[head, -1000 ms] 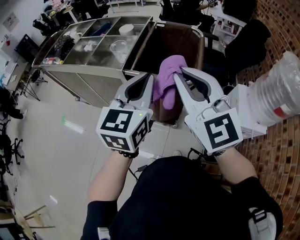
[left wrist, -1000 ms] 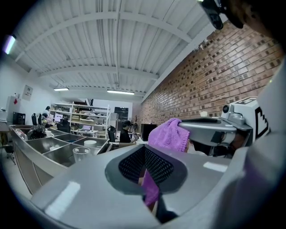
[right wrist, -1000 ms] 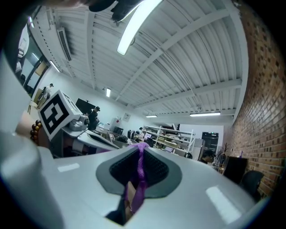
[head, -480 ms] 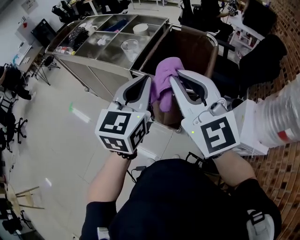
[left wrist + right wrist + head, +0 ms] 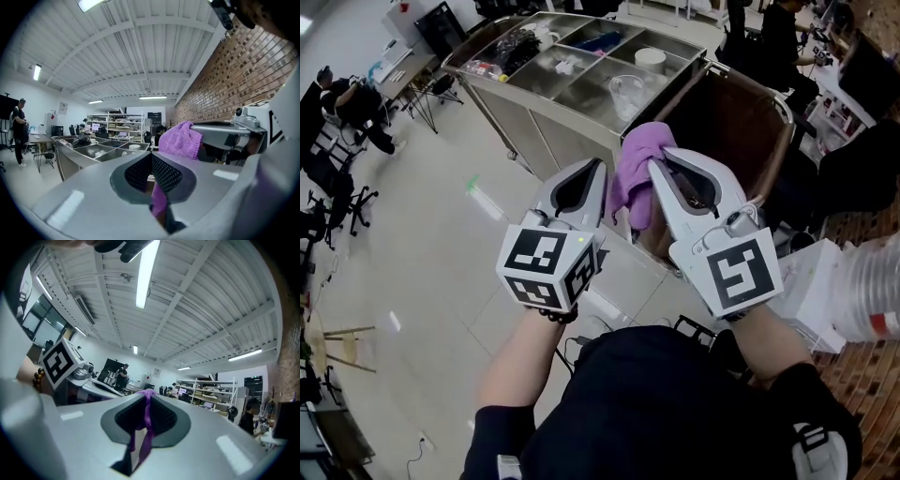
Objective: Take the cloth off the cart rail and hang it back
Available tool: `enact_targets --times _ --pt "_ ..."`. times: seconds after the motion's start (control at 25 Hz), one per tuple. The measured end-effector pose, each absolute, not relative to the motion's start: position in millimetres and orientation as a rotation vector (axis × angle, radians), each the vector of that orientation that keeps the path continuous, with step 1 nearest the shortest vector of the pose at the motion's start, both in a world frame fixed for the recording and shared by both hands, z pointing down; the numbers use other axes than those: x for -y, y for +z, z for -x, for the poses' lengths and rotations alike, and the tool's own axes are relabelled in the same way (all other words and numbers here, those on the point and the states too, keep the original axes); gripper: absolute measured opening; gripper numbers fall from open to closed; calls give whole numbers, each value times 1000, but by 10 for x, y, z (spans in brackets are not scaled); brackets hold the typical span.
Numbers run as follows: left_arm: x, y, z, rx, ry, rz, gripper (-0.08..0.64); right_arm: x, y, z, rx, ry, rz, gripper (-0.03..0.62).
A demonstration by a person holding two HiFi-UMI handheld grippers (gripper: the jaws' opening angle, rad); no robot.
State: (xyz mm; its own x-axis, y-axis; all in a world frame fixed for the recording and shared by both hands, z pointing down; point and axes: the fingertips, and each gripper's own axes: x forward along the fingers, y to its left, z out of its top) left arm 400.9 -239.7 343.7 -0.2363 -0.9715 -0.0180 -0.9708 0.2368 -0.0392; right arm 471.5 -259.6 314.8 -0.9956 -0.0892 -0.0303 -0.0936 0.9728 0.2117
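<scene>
On the left stands the steel cart [image 5: 546,131], with its trays full of small things. Just in front of it is the left claw [image 5: 592,173]. It is closed, and a bit of the purple cloth [image 5: 636,169] is pinched in it. The cloth is up in the air between the two claws, bunched into a lump, with one end hanging down. It sits just over the near edge of the brown bag [image 5: 727,122] at the end of the cart. I cannot tell if it touches the edge. On the other side is the right claw [image 5: 661,161]. It is closed too, with a thin fold of cloth squeezed in it. Both claws point level and sit close together. Past them is the shiny rail [image 5: 705,67] that runs round the top of the bag. The cloth looks soft, light and floppy. It will not break, and it needs only a gentle squeeze. But it will sag and fold any way it likes, and a thin pinch could slip out. I think the best place to hold it is along the top edge, one claw near each corner. Then the claws can pull apart a little and the cloth will open flat. To stay on the rail, about half should hang down each side, or it may slide off.
</scene>
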Motion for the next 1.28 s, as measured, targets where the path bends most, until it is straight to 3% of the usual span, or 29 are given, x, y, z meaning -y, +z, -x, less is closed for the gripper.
enact_targets --times 1.28 --pt "72 3445 -1697 -2626 71 1598 -11 547 3033 -2211 -3073 422 -229 32"
